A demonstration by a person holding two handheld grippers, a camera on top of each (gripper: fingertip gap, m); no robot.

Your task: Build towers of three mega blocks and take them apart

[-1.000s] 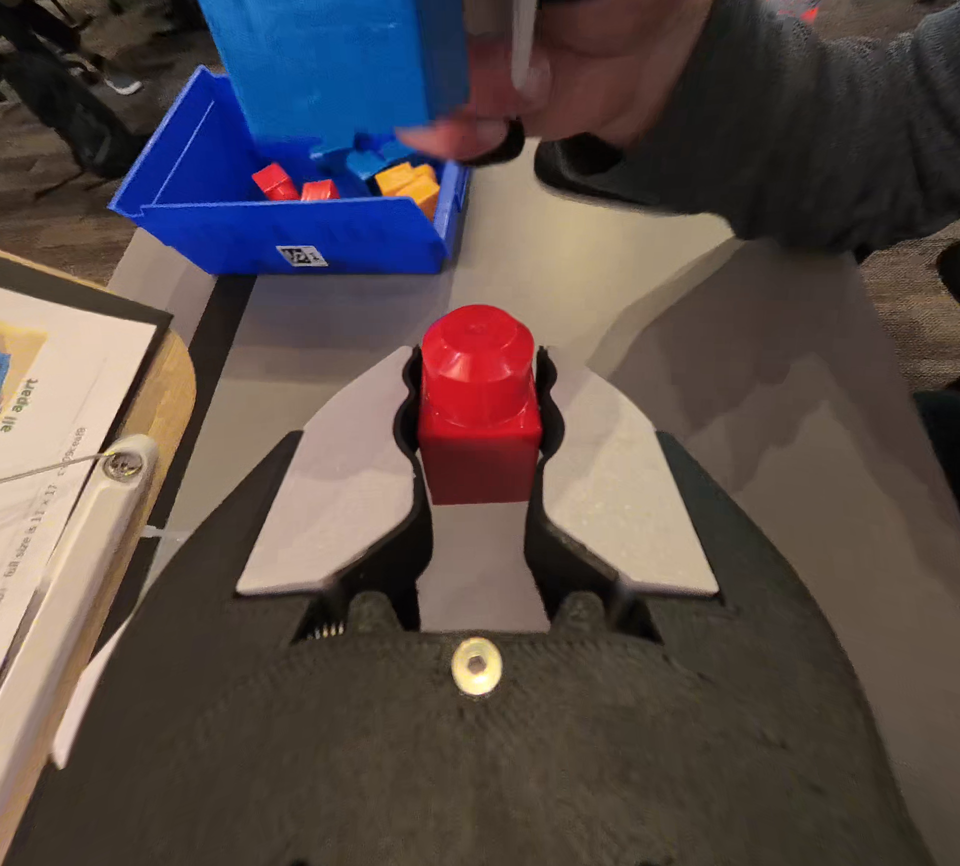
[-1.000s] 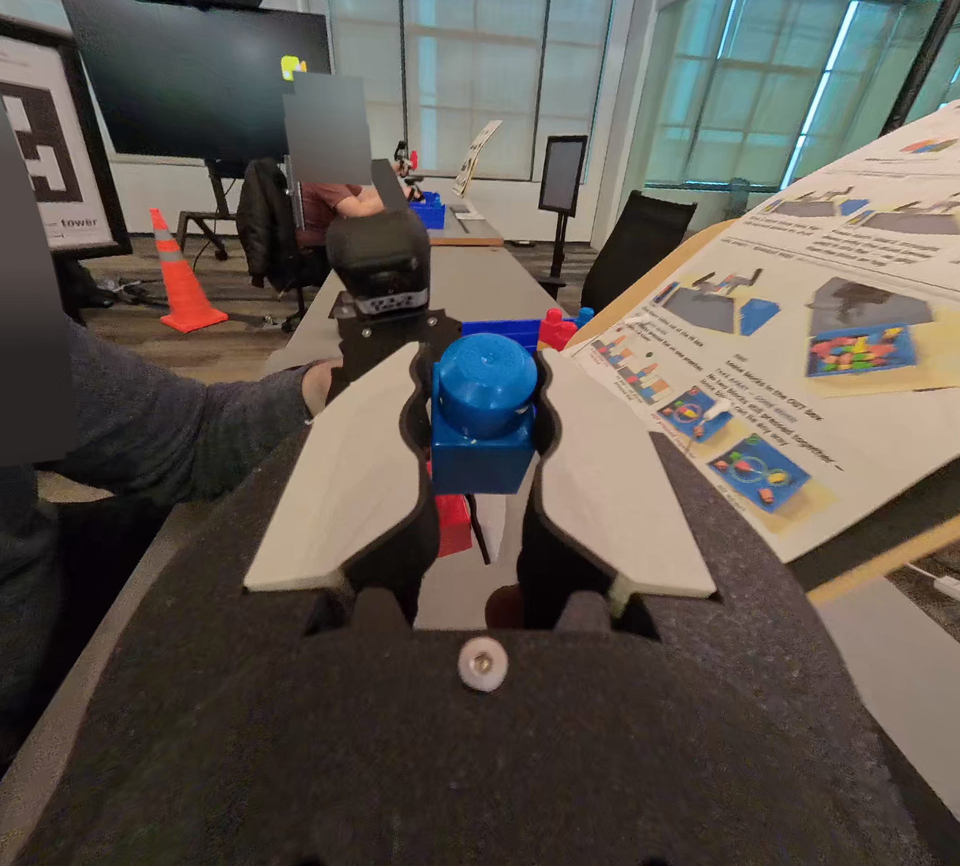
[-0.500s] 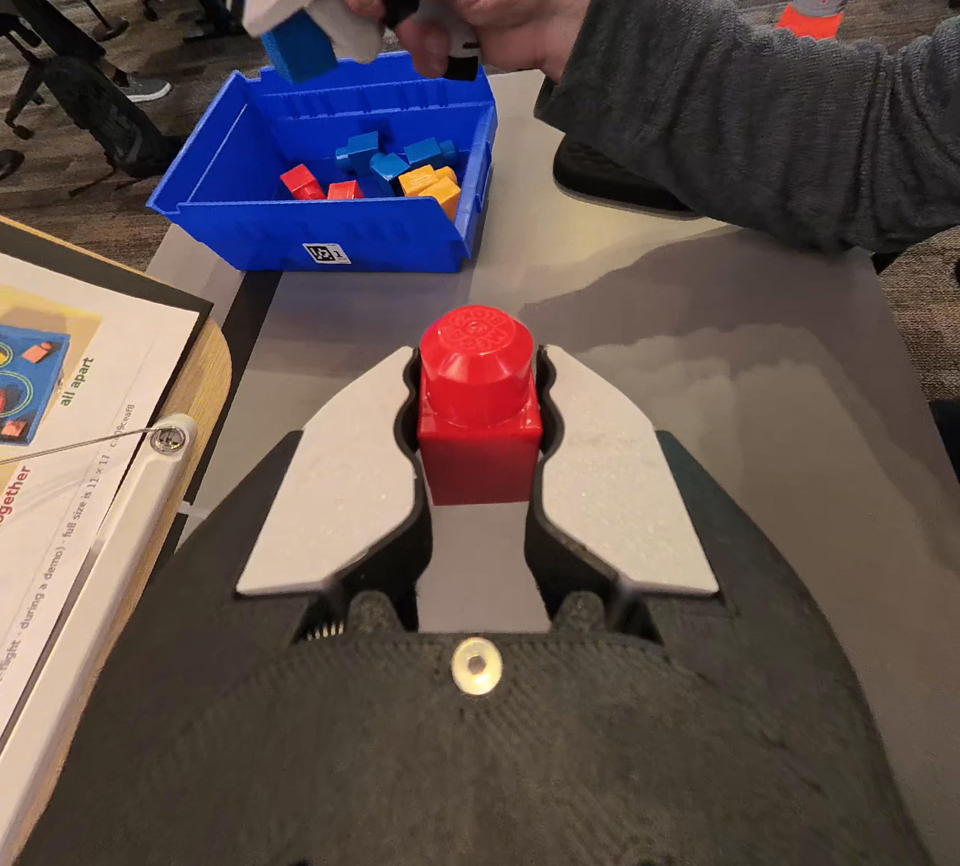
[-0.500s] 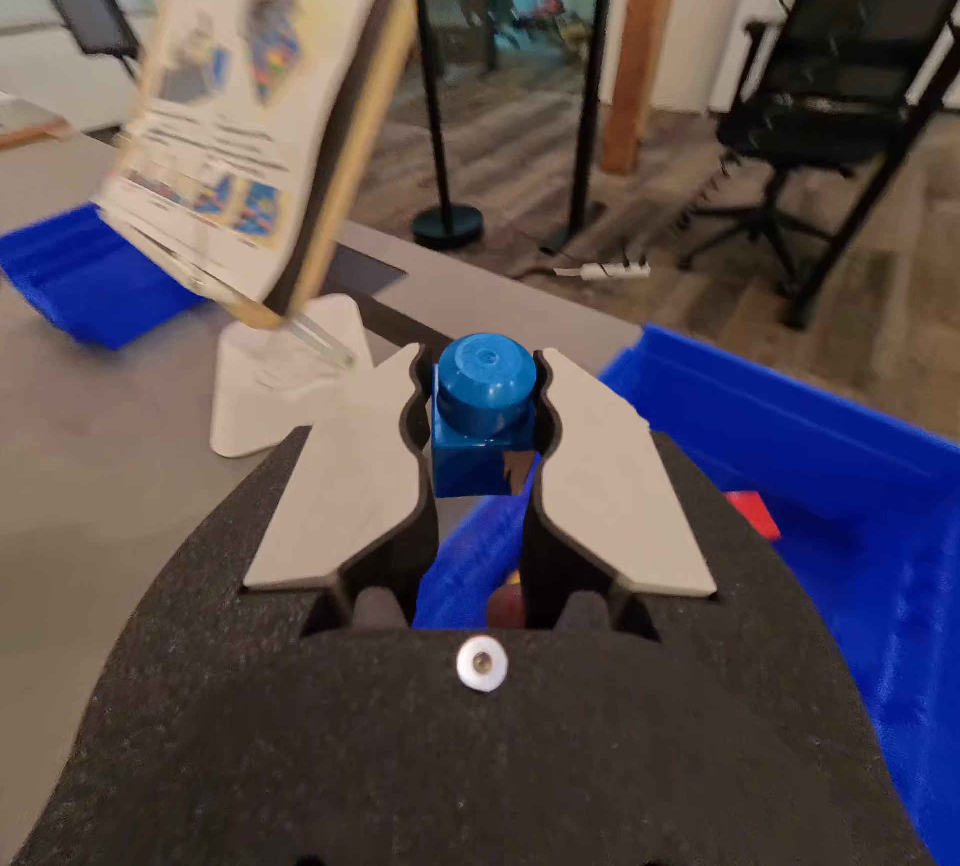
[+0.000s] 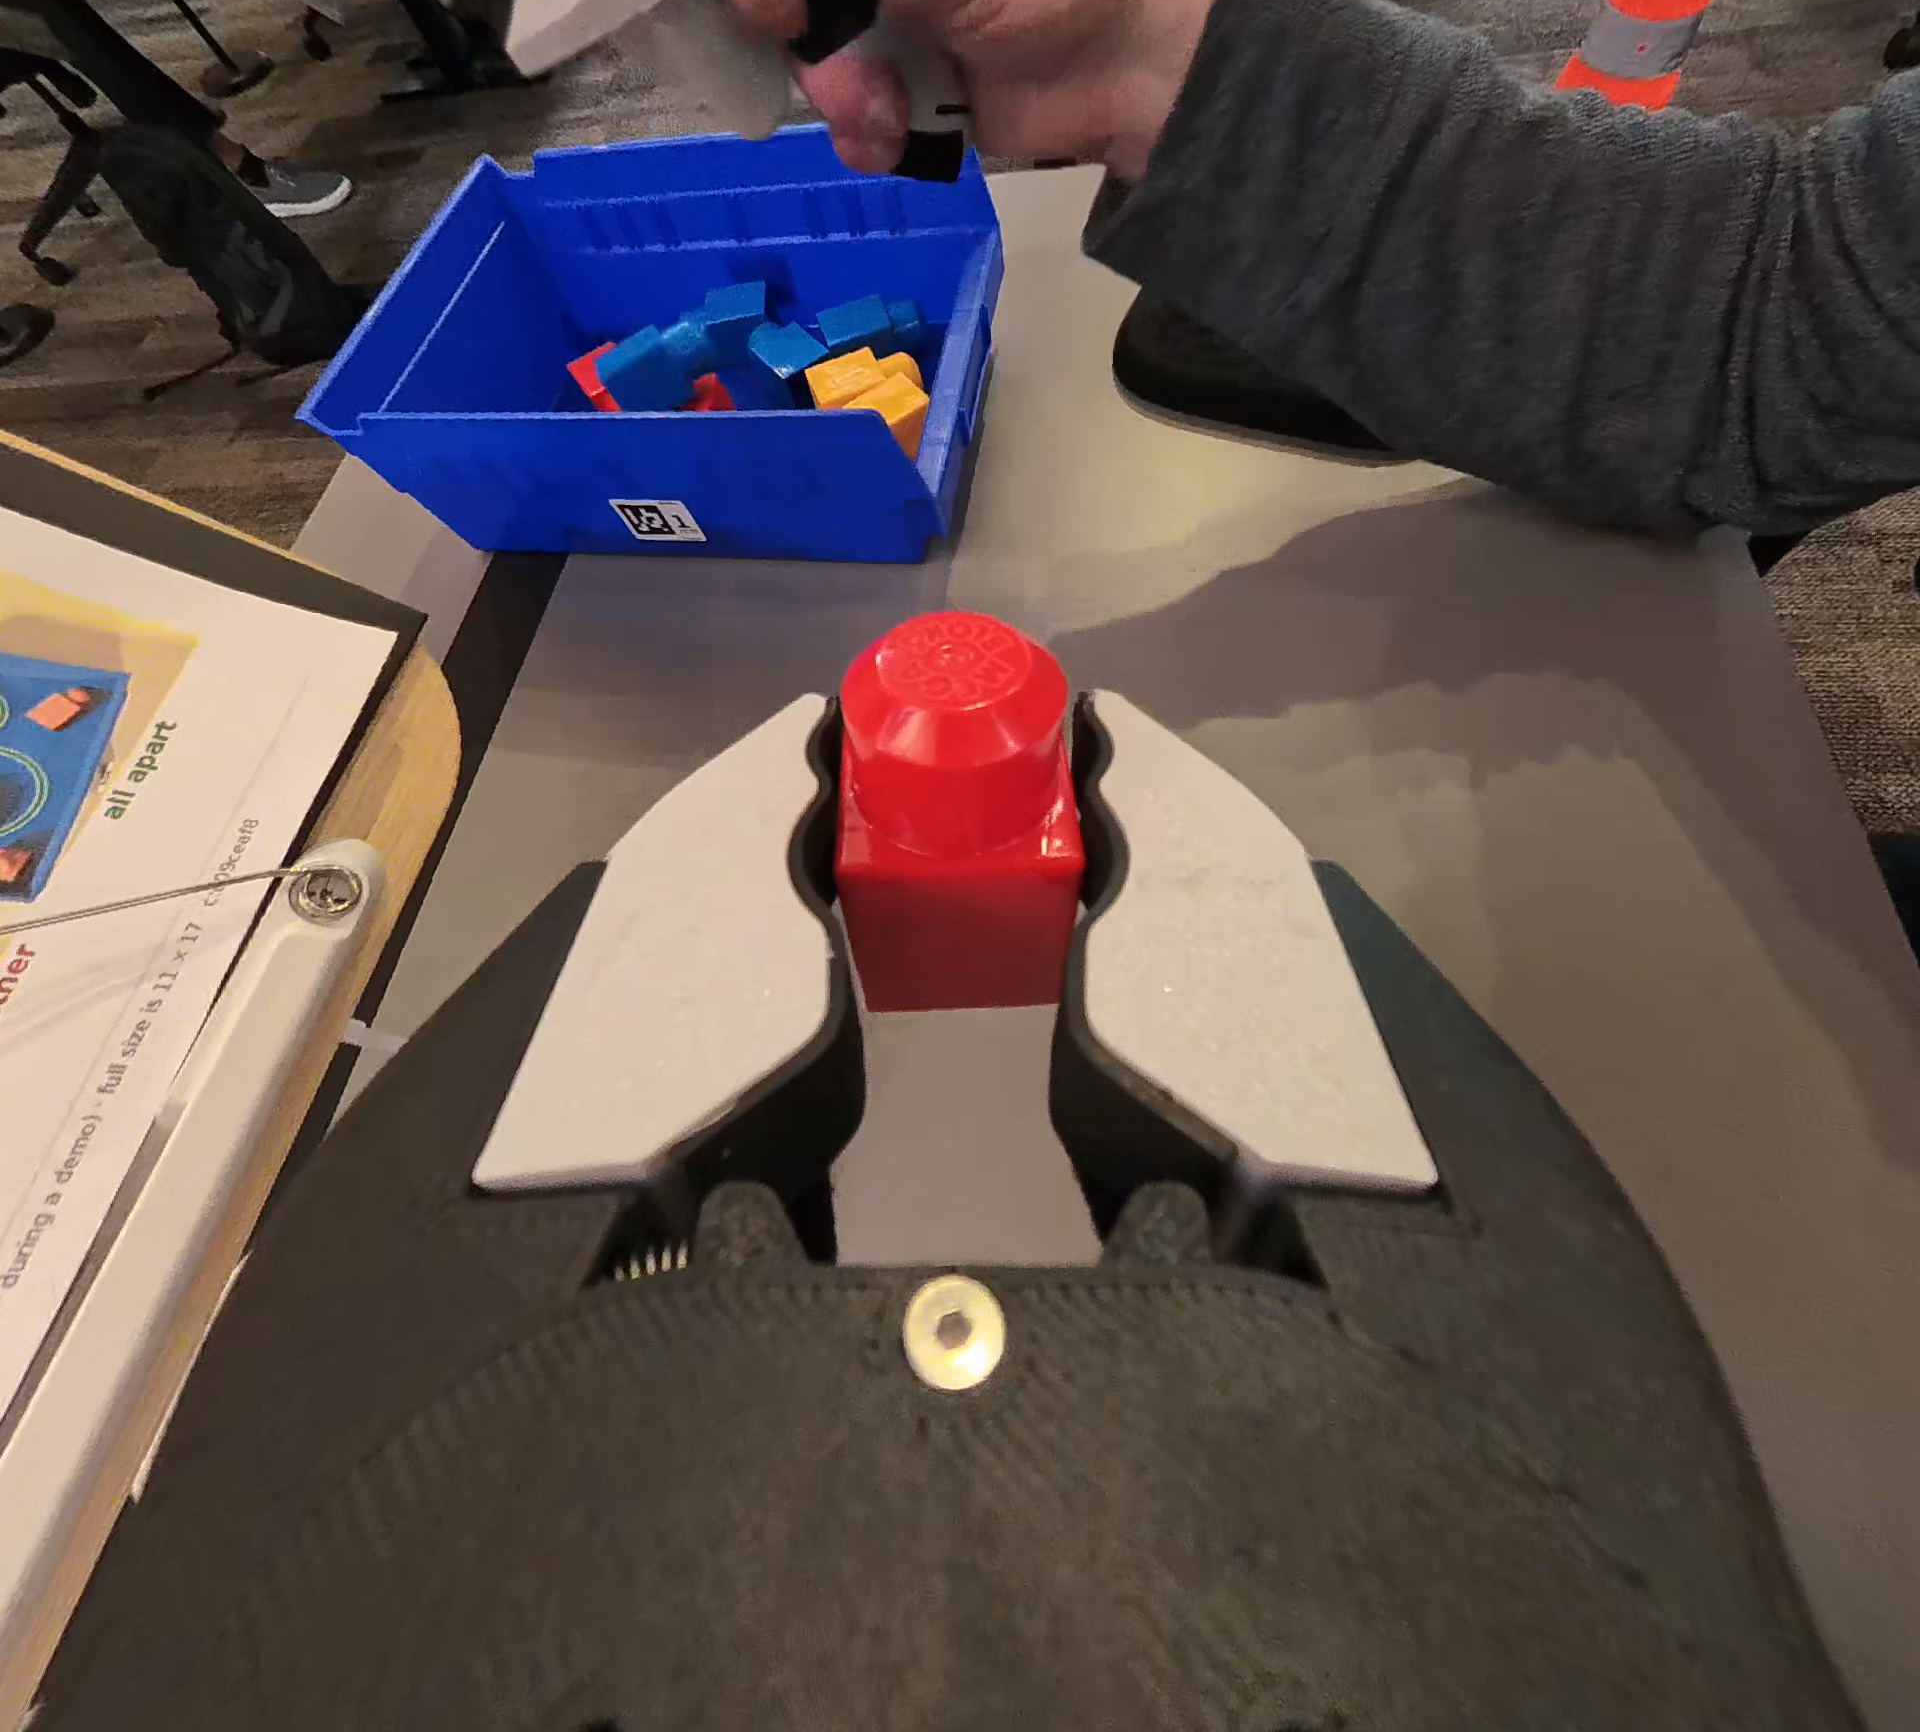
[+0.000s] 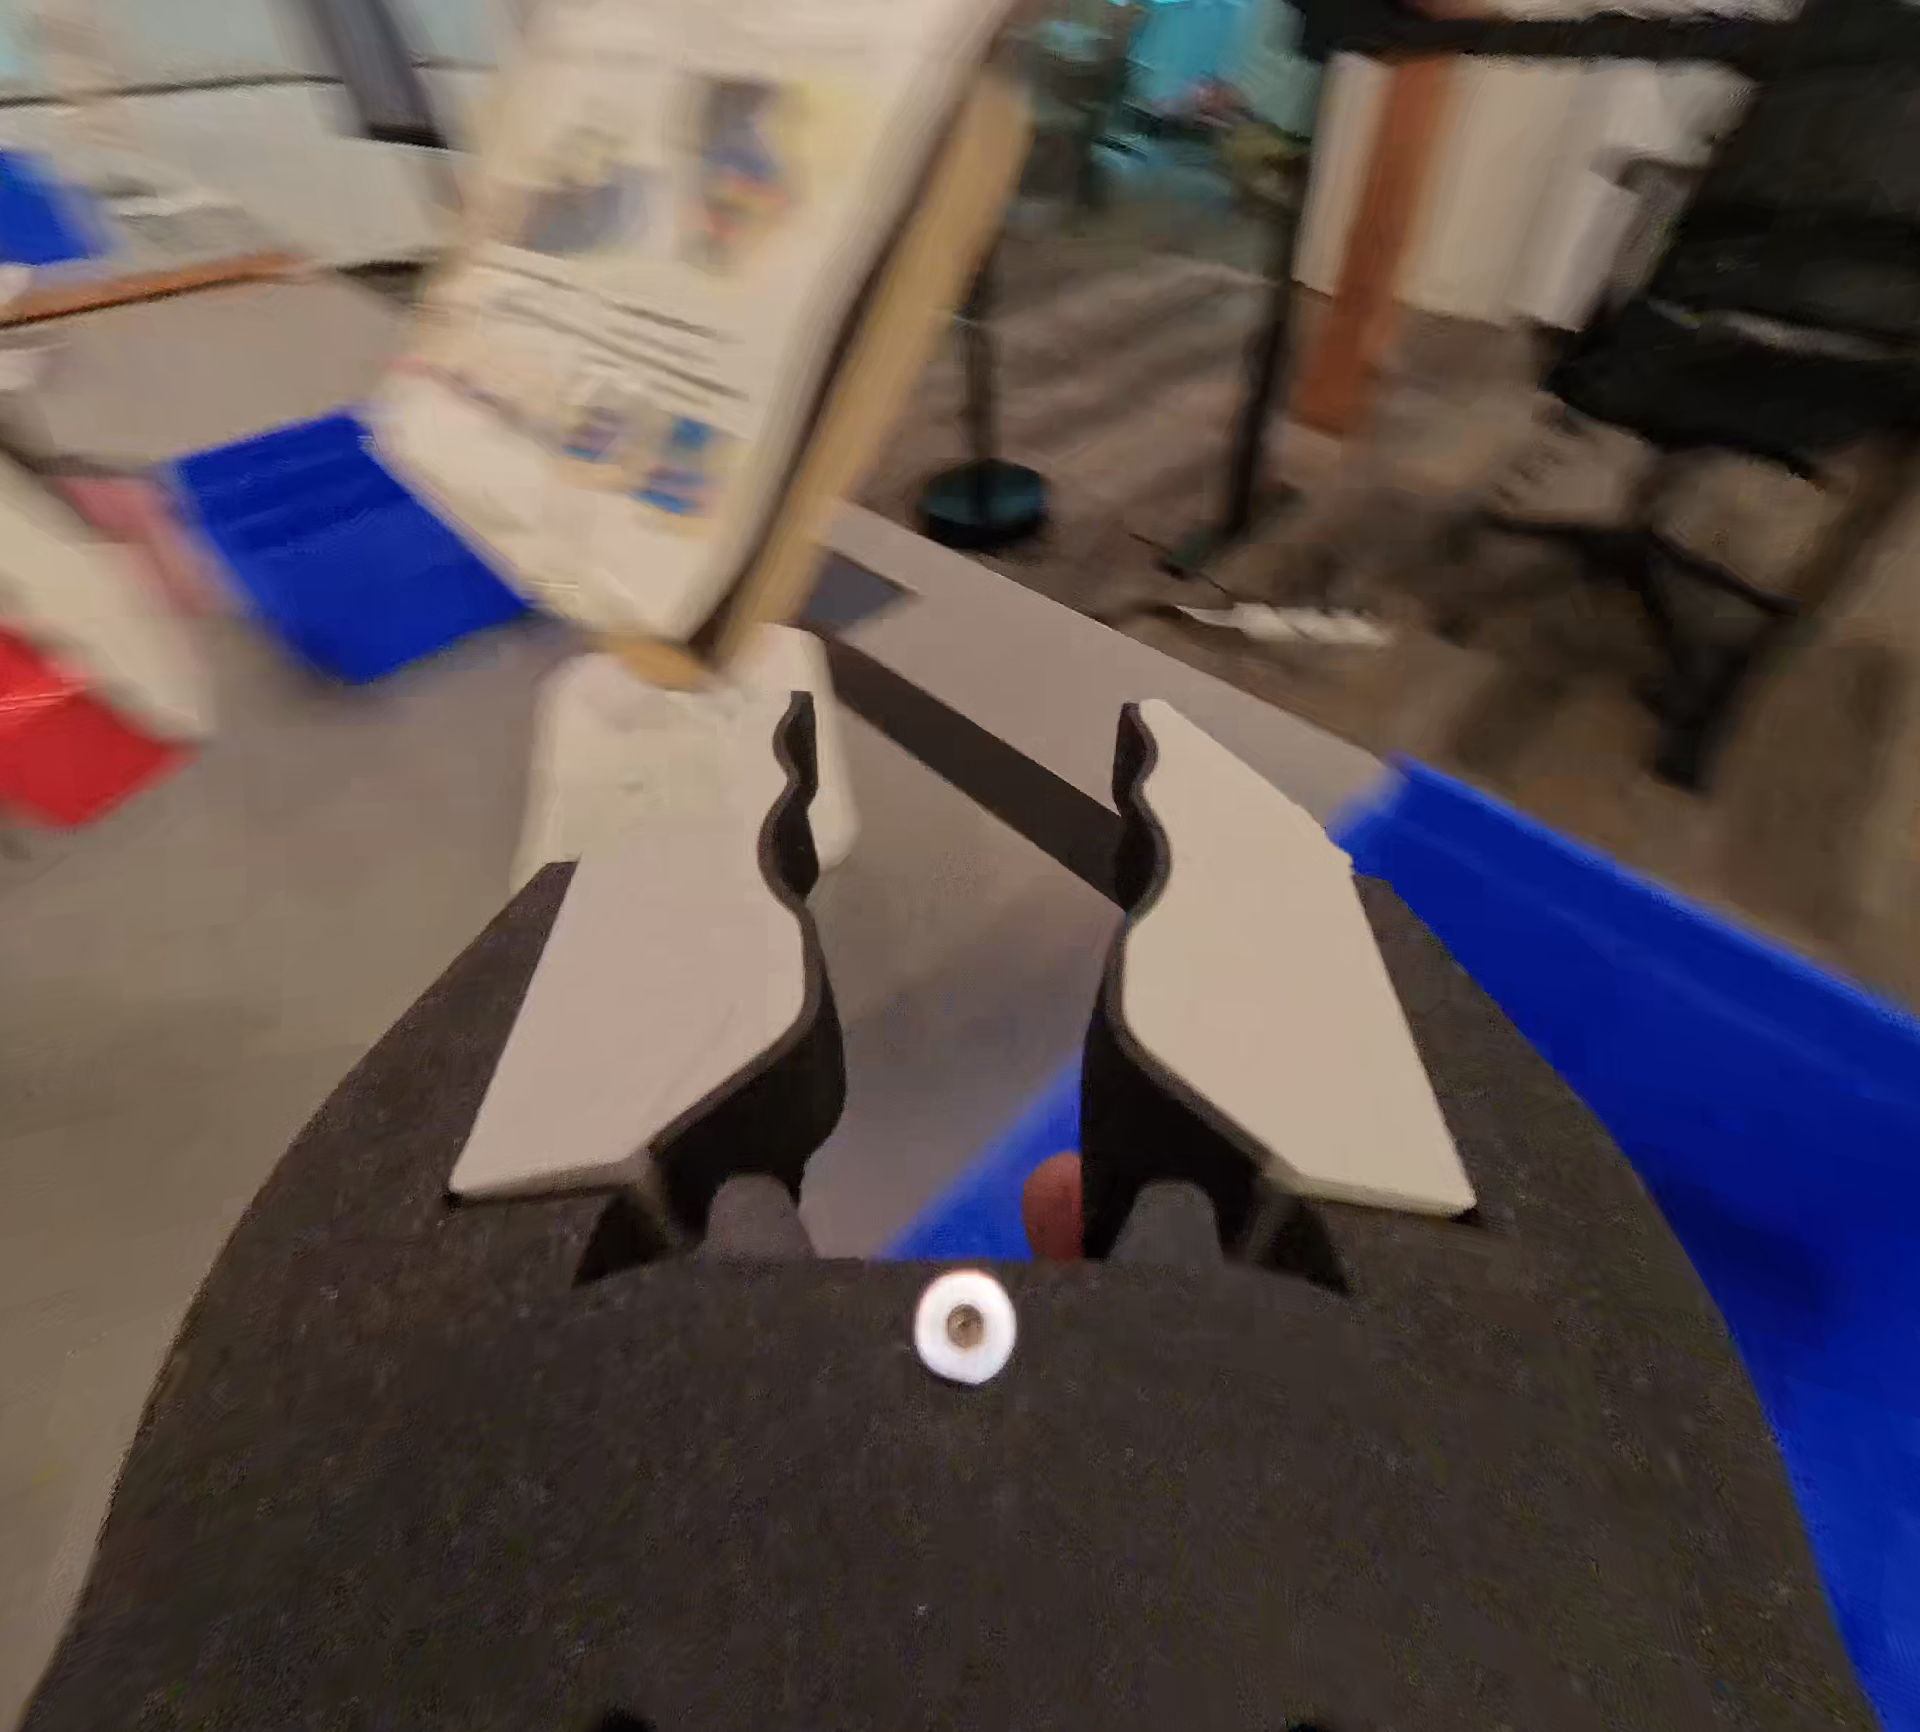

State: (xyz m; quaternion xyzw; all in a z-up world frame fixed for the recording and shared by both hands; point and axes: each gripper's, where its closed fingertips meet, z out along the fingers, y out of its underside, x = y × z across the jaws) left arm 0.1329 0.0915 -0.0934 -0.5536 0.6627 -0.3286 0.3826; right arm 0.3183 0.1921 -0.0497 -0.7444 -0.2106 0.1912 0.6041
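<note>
Print shows on the instruction sheet (image 5: 156, 809), bin sticker (image 5: 657, 520), and red block (image 5: 956, 809).

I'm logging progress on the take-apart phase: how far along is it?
Done: several loose blocks lie in the bin, and the right hand-held gripper is open and empty. In hand: the left hand-held gripper grips one red block. Left: binning that block; no tower is visible.

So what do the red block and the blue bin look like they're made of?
Red block: glossy moulded plastic, judging by the sharp highlights on its stud. Blue bin: likely rigid plastic with a duller sheen; ribbed walls suggest moulding.
</note>
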